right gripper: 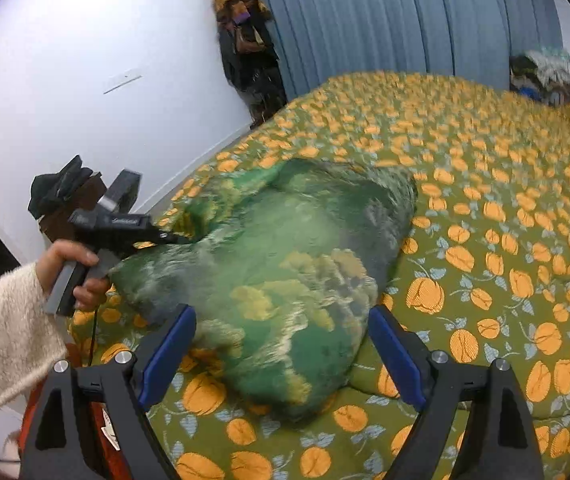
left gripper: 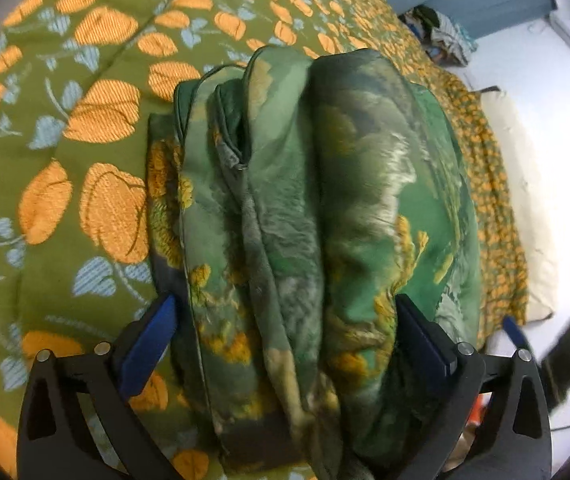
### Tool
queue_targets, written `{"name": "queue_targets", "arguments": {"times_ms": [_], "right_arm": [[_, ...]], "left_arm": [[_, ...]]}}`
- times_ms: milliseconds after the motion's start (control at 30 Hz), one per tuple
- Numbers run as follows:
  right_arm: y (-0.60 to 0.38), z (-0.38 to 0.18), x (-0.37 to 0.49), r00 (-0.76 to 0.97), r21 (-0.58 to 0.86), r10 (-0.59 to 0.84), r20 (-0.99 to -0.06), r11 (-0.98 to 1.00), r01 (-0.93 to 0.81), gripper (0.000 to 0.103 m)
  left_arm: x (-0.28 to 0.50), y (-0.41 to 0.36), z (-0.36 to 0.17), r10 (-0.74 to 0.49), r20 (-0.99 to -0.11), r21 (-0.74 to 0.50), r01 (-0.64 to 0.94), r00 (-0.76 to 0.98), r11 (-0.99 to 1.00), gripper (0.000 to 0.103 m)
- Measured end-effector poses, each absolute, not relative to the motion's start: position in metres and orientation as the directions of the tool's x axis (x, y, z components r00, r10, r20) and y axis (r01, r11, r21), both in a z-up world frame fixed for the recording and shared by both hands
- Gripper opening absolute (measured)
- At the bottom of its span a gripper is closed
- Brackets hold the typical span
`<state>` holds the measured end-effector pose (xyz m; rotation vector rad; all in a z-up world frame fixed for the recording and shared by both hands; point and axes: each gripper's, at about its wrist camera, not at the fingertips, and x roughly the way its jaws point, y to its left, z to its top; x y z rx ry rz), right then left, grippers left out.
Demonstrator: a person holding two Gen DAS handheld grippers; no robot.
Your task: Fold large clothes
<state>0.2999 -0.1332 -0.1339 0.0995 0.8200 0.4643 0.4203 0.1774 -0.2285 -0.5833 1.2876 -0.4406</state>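
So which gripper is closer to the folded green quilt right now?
Left. The left gripper straddles one end of the folded green quilt, fabric between its open jaws. The right gripper hovers open just short of the near end.

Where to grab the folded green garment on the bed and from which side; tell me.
Grip the folded green garment at its layered end, where the stacked fold edges show, probably coming in from above along its length as the left gripper already straddles it. The bundle is thick and rounded, so open jaws should close across all layers together, not one edge; the orange-flowered bedspread beneath is soft.
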Motion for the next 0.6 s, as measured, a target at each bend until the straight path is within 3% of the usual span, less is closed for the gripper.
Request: {"name": "queue_targets", "arguments": {"times_ms": [200,333,467,600], "right_arm": [[-0.166,-0.209,0.377,0.388,0.537,0.59,-0.708,0.806,-0.248,0.089],[-0.169,-0.246,0.404,0.289,0.724,0.752,-0.592,0.654,-0.22,0.09],[-0.154,-0.272,0.425,0.222,0.769,0.786,-0.577,0.614,-0.178,0.095],[-0.13,-0.26,0.433,0.211,0.647,0.693,-0.69,0.72,-0.25,0.095]], "left_arm": [[0.422,0.187,-0.246,-0.701,-0.677,-0.717,0.014,0.223,0.697,0.103],[0.422,0.196,-0.255,-0.713,-0.667,-0.727,0.018,0.217,0.686,0.103],[0.428,0.192,-0.261,-0.696,-0.684,-0.709,0.023,0.218,0.705,0.103],[0.424,0.186,-0.259,-0.681,-0.696,-0.693,0.035,0.226,0.72,0.103]]}}
